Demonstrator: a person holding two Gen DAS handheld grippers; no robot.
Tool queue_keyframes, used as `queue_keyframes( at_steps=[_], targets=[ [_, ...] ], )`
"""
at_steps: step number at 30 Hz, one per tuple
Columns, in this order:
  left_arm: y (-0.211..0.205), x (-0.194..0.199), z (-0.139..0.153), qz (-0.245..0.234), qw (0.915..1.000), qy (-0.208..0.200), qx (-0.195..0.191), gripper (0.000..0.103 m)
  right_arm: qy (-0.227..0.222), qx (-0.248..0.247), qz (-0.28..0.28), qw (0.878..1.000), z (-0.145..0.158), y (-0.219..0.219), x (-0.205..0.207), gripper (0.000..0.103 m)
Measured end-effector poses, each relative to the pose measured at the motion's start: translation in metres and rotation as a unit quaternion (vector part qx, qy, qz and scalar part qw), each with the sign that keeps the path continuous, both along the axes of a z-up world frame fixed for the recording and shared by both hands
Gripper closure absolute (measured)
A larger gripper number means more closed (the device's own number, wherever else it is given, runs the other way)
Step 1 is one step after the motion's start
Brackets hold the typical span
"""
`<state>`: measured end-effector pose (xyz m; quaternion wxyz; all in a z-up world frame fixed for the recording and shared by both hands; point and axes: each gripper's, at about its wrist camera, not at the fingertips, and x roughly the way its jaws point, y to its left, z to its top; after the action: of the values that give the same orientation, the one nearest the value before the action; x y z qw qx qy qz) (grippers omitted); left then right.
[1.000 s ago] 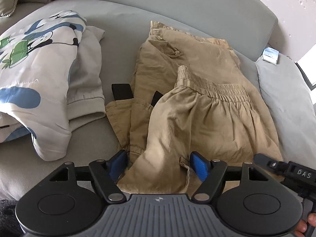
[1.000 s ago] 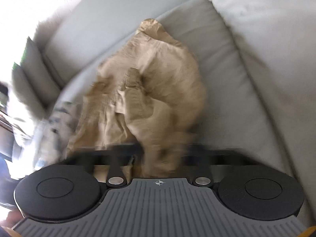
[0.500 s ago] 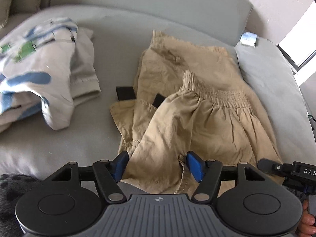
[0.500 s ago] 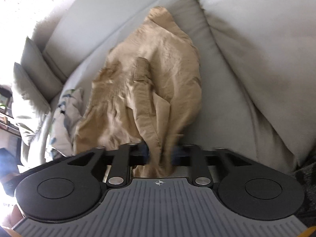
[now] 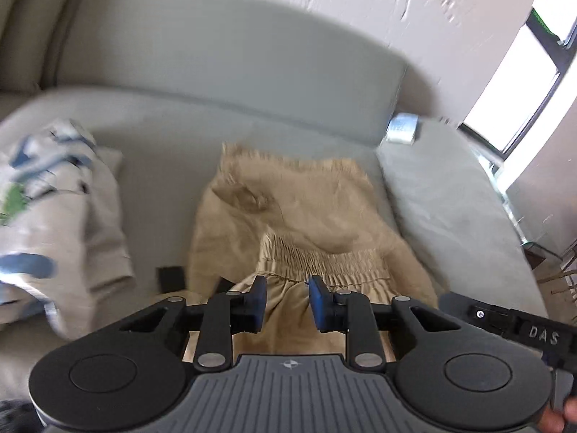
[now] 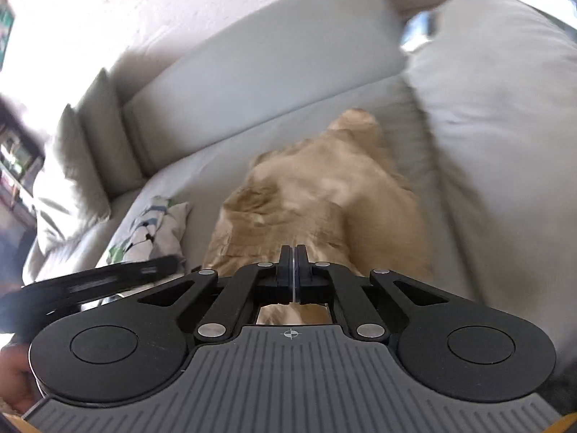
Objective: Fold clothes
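Tan cotton trousers (image 5: 306, 209) with a gathered elastic waistband (image 5: 324, 256), crumpled on the seat of a pale grey fabric sofa (image 5: 173, 137), directly beyond both sets of fingers. Lay lengthwise away from the fingers toward the backrest, waistband crosswise just past the left fingertips, far end pointing at the backrest.

Left gripper (image 5: 288, 301): blue pads closing with a bunch of the cloth between them; blurred, so firm contact could not be told. Right gripper (image 6: 293, 274): pads pressed together over the near edge; cloth between them could not be made out.

Judged risks: uneven lift from one missed grip, dragging the trousers crooked; loose layers slipping out and undoing the fold.
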<state>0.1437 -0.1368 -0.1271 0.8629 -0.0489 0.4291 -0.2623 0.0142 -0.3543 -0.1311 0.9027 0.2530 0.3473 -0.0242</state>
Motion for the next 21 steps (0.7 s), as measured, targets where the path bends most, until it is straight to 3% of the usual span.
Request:
queue_keyframes(
  at_steps=[5, 6, 10, 13, 14, 15, 16, 17, 18, 19, 21],
  targets=[
    [-0.026, 0.031, -0.039, 0.004, 0.9985, -0.002, 0.054, 0.078, 0.025, -0.033, 0.028, 0.999, -0.028, 0.005, 0.049, 0.099],
    [-0.027, 0.036, -0.048, 0.01, 0.998, 0.006, 0.062, 0.072, 0.036, -0.048, 0.03, 0.998, -0.039, 0.006, 0.059, 0.099],
    [-0.017, 0.053, -0.069, 0.024, 0.9976, 0.052, 0.038, 0.065, 0.097, -0.047, 0.041, 0.993, -0.081, 0.003, 0.077, 0.103],
    [-0.01, 0.055, -0.057, 0.008, 0.998, 0.054, 0.034, 0.063, 0.11, -0.048, 0.06, 0.991, -0.069, 0.001, 0.081, 0.102],
    [-0.006, 0.054, -0.047, 0.003, 0.9983, 0.051, 0.027, 0.065, 0.115, -0.045, 0.067, 0.99, -0.064, 0.0, 0.082, 0.094],
    [-0.002, 0.052, -0.037, -0.002, 0.9986, 0.049, 0.02, 0.055, 0.11, -0.023, 0.07, 0.991, -0.054, -0.009, 0.081, 0.09],
    [0.002, 0.052, -0.026, -0.006, 0.999, 0.043, 0.013, 0.045, 0.105, -0.001, 0.072, 0.992, -0.044, -0.017, 0.08, 0.075],
    [0.006, 0.054, -0.013, -0.01, 0.9996, 0.027, 0.005, 0.023, 0.089, 0.012, 0.067, 0.994, -0.033, -0.027, 0.077, 0.05],
    [0.01, 0.057, -0.004, -0.011, 0.9999, 0.012, 0.001, 0.015, 0.07, 0.015, 0.057, 0.996, -0.022, -0.037, 0.075, 0.041],
    [0.013, 0.063, 0.004, -0.009, 1.0, 0.004, -0.001, 0.016, 0.051, 0.017, 0.048, 0.997, -0.011, -0.047, 0.073, 0.035],
    [0.02, 0.076, 0.018, -0.002, 0.9999, -0.01, -0.007, 0.015, 0.029, 0.019, 0.039, 0.999, 0.0, -0.068, 0.078, 0.035]
  ],
)
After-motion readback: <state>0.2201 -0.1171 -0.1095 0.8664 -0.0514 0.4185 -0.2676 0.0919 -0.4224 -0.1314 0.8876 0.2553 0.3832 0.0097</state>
